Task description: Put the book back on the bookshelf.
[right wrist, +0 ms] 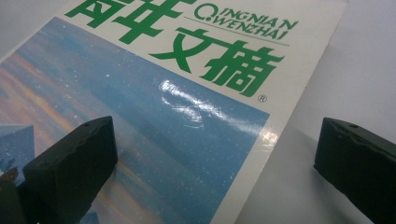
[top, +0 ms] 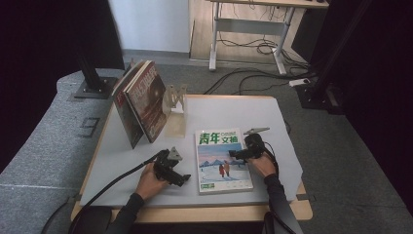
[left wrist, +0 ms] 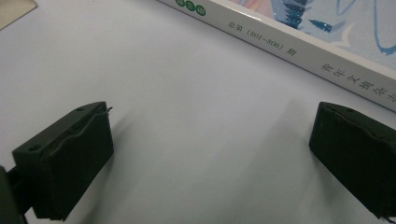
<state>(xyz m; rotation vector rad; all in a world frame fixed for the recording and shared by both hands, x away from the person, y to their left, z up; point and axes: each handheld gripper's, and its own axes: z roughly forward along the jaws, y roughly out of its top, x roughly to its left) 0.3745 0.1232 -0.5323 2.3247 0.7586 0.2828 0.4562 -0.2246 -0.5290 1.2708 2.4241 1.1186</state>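
**Both grippers open at flat magazine on white-topped table**

Flat on white sheet covering wooden table (top: 204,113): glossy magazine with green title characters and blue snow-scene cover (top: 222,160), near front edge, right of centre. Left gripper (top: 181,178) just beside magazine's left edge, jaws wide apart over bare sheet, nothing between; spine with printed characters visible ahead in left gripper view. Right gripper (top: 234,155) at magazine's right edge, jaws spread, one over cover, other over sheet past the edge; contact with cover not discernible. Rear left of table: clear acrylic stand (top: 176,105) with two dark red-covered magazines (top: 143,101) leaning against it. Room: grey carpet floor, black cables (top: 253,78) trailing to white desk frame (top: 248,34) at back, dark curtains either side.
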